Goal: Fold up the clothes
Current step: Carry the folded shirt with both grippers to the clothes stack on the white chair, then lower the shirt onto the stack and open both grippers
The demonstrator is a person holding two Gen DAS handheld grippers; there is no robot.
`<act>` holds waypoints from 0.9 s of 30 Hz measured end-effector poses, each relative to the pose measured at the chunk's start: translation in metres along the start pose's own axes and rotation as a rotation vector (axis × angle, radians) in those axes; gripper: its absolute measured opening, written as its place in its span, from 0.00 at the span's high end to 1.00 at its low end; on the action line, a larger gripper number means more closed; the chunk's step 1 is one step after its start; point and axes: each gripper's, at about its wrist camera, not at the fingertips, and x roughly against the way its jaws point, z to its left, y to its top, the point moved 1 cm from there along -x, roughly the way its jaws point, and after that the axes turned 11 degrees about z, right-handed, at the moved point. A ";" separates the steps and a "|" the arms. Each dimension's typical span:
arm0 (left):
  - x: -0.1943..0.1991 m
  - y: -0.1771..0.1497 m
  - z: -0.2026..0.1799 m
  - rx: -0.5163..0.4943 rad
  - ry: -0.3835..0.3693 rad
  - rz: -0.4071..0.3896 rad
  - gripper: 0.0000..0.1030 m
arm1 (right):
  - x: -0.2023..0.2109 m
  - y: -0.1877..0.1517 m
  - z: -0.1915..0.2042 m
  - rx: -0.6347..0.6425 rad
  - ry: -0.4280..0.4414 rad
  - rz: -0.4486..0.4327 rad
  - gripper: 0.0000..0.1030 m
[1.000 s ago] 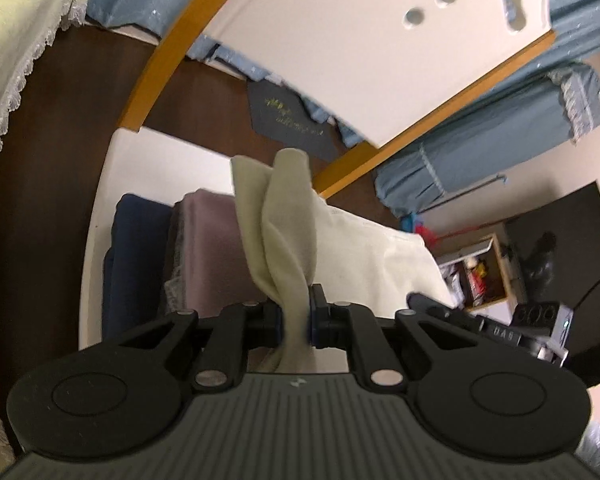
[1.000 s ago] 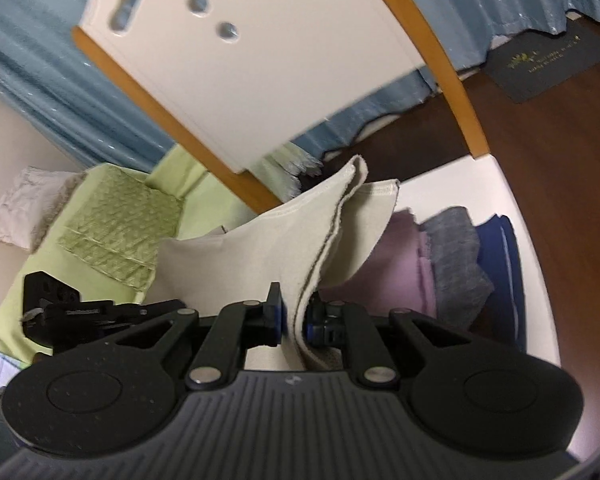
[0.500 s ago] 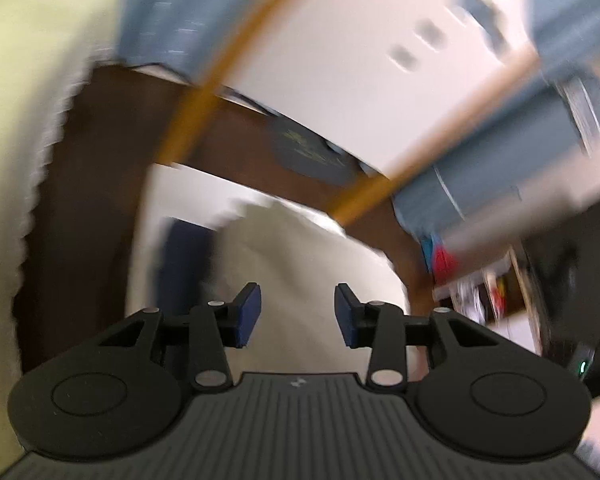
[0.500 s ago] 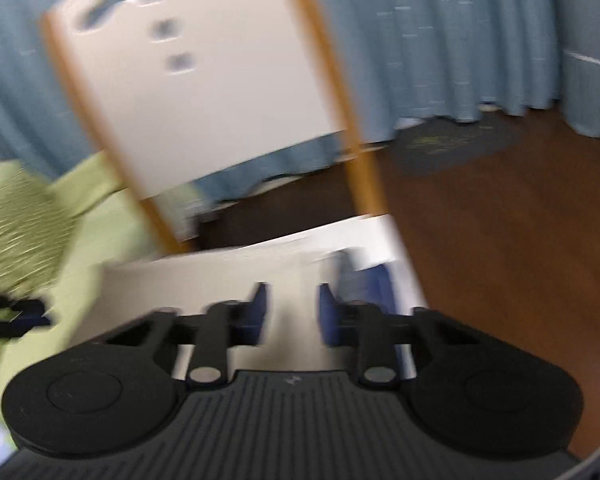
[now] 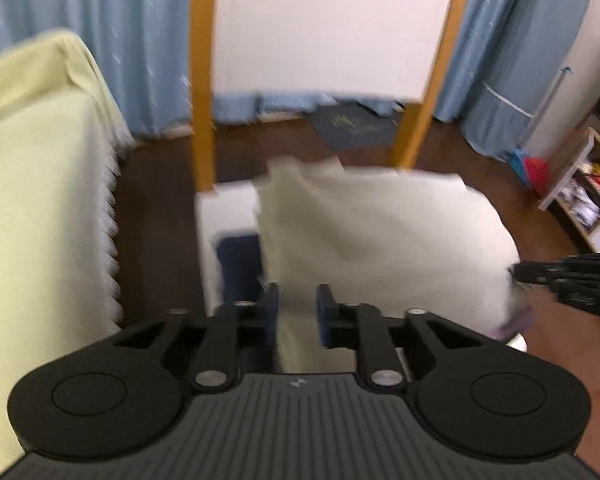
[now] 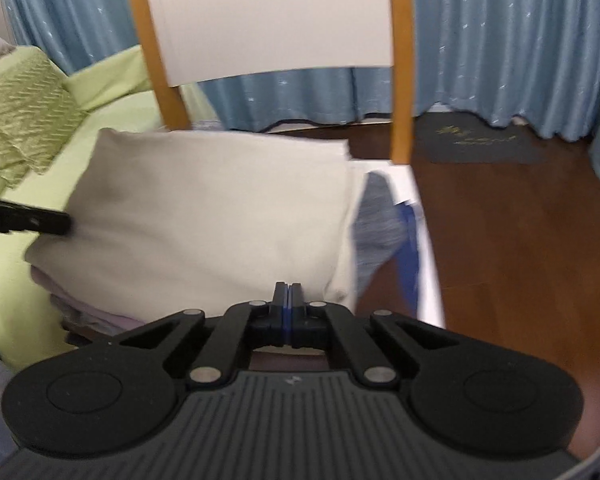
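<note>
Lying folded ahead of both grippers, cream cloth (image 5: 380,236) faces left jaws spread, right jaws pressed together.

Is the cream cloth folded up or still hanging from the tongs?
Folded. The cream cloth lies flat atop the pile of clothes, stacked edges showing. Neither tongs hold it: left tongs open, right tongs shut on nothing.

The folded cream cloth (image 6: 204,216) covers most of the pile beneath; only edges of a mauve garment (image 6: 84,308) and a blurred grey-blue garment (image 6: 374,224) show. The white-panelled chair back (image 5: 324,28) is cut off at the top edge.
</note>
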 end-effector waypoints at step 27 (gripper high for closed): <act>-0.006 0.025 0.006 -0.033 0.067 -0.015 0.61 | 0.002 0.035 -0.028 -0.073 0.034 -0.120 0.90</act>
